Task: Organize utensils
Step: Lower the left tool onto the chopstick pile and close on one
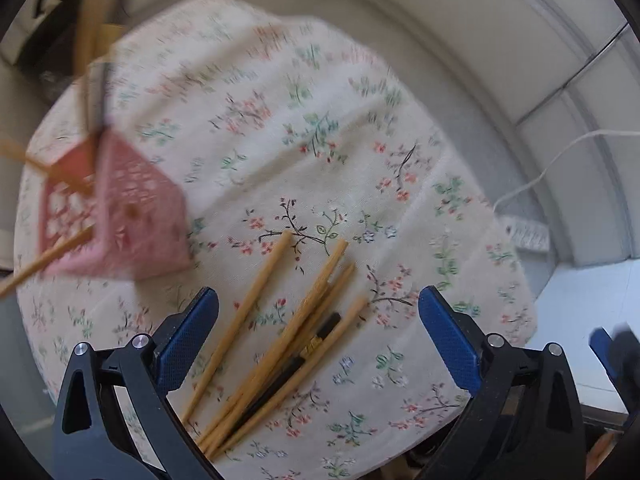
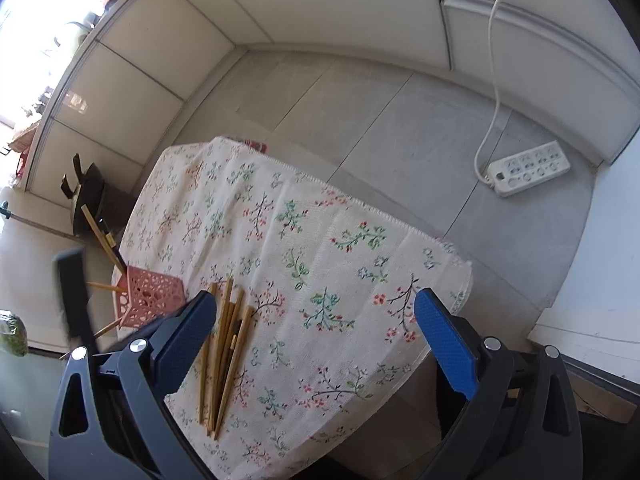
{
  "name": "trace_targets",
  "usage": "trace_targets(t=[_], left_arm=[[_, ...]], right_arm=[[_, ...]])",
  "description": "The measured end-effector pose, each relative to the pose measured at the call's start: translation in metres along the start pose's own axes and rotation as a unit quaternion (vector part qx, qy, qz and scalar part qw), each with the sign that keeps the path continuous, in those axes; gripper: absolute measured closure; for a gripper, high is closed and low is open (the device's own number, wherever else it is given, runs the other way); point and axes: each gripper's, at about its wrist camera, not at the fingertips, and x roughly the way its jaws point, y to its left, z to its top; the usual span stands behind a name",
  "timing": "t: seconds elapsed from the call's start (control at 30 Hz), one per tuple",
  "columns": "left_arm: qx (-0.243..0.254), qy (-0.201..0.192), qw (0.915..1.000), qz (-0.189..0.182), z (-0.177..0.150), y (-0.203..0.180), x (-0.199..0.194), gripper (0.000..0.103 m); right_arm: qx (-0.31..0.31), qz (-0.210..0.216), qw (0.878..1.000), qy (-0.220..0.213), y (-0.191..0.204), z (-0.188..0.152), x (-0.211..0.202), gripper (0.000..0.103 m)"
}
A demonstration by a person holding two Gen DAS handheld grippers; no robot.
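Chopsticks [image 1: 280, 336] lie on the tablecloth [image 1: 360, 160] between the left claw's [image 1: 318, 334] released, empty fingers.

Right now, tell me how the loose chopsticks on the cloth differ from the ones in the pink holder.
The loose chopsticks lie flat in a heap on the floral tablecloth; the chopsticks in the pink holder stand slanted, poking out of it. The loose heap holds several sticks, while only a few show in the holder. The heap lies beside the holder, not touching it. Both groups are mostly light wood with a dark stick among them.
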Motion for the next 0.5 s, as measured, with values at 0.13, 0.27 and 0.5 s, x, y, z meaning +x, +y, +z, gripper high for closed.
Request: trace_targets(t=[0.13,0.27,0.5], left_arm=[[-0.002,0.01,0.9992,0.039,0.015,0.008,0.019,0.01],[-0.001,0.019,0.9987,0.047,0.021,0.013,0.034,0.031],[0.001,0.012,0.9975,0.069,0.028,0.016,0.046,0.052]], right_arm=[[0.01,0.013,1.0,0.019,-0.004,0.002,0.004,0.007],[0.023,0.022,0.999,0.028,-0.008,0.004,0.005,0.006],[0.027,0.022,0.999,0.037,-0.01,0.005,0.009,0.006]])
